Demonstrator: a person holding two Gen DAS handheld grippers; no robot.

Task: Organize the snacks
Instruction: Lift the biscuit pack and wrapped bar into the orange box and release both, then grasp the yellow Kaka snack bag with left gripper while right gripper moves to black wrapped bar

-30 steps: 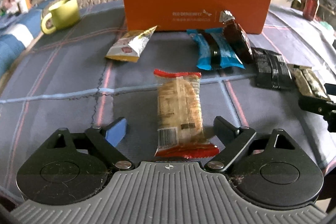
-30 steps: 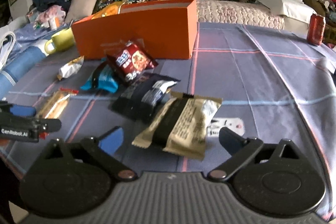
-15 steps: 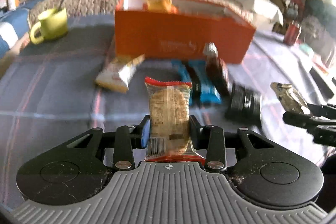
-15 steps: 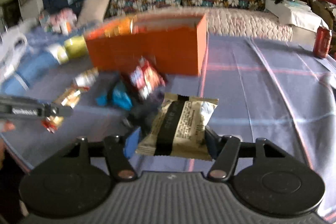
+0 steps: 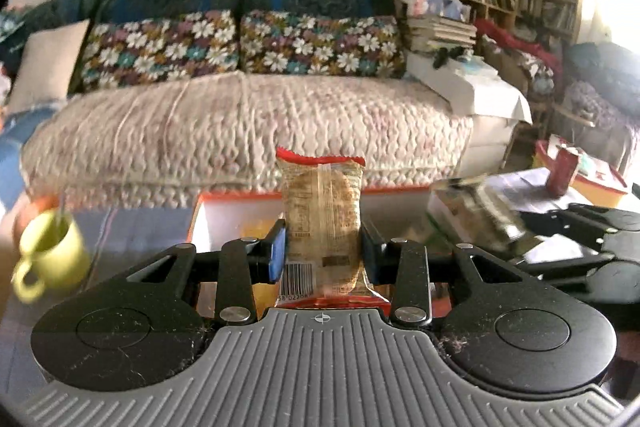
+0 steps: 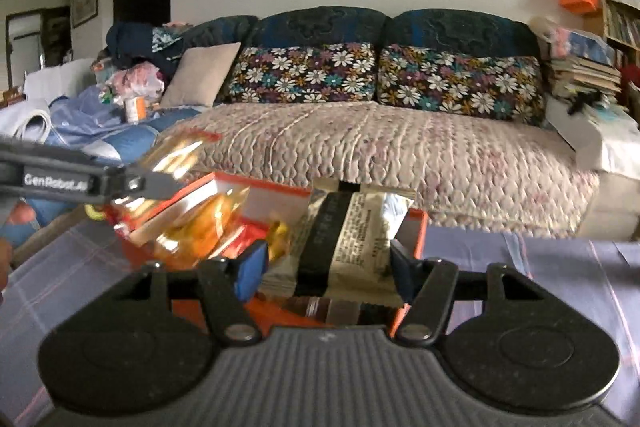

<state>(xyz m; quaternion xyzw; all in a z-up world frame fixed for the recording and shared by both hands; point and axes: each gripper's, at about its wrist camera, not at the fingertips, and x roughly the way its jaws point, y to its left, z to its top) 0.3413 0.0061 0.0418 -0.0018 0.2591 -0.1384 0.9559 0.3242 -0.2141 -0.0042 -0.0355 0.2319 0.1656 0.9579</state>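
Both packets are basically at the orange box (image 5: 224, 211) already. The left hand-held gripper (image 5: 322, 253) is clamped on the cracker packet (image 5: 320, 211), long axis pointing up the frame, box opening right behind it. The right hand-held gripper (image 6: 326, 267) pinches the beige bar (image 6: 352, 239) mid-frame, over the box's right end (image 6: 416, 227).

Two wrist views close above orange box (image 5: 224, 205), facing sofa (image 6: 360, 143)

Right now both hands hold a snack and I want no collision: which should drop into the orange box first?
Probably the right: its gripper holds the beige packet right over the open orange box; the left's cracker pack looks further back.
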